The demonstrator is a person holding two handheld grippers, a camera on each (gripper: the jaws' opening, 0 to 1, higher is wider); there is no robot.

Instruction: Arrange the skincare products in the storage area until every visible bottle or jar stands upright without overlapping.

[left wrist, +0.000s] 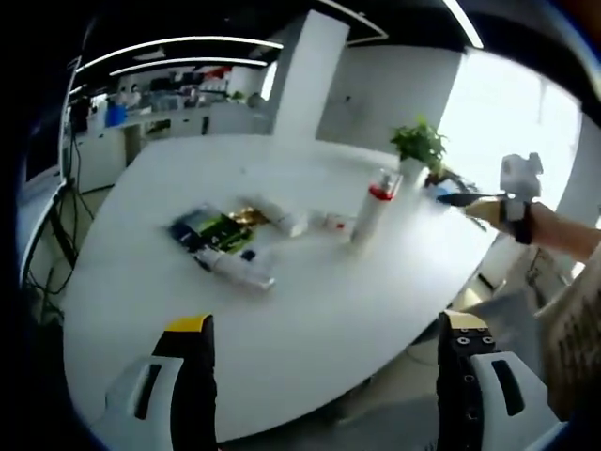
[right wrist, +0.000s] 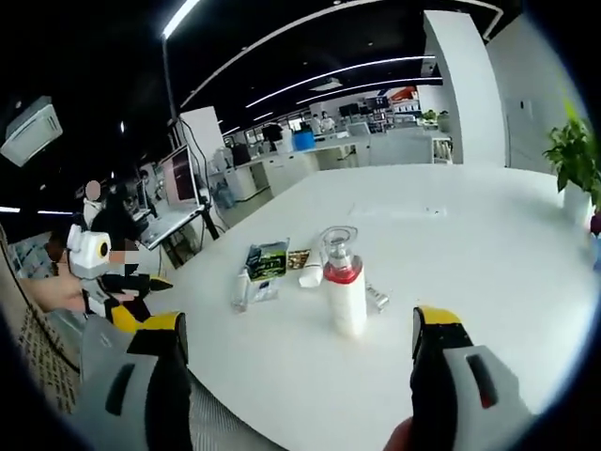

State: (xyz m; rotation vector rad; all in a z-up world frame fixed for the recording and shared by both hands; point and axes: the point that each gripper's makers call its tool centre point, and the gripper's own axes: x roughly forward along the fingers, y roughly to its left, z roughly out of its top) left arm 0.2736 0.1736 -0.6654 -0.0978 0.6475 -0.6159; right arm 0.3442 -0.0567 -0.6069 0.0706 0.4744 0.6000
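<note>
Both claws, left claw [left wrist: 324, 376] and right claw [right wrist: 296, 362], stand wide and empty off the table [left wrist: 310, 319] edge. One bottle [right wrist: 344, 280] stands mid-table; tubes [left wrist: 235, 266] and sachets [left wrist: 208, 228] lie beside it. Risk: a reach for the clutter may topple the upright bottle.

One tall white bottle with a red band and clear cap [right wrist: 344, 280] stands upright — one green-and-black flat packet [right wrist: 267, 259], one white tube [left wrist: 235, 267], one potted green plant [left wrist: 418, 148].
</note>
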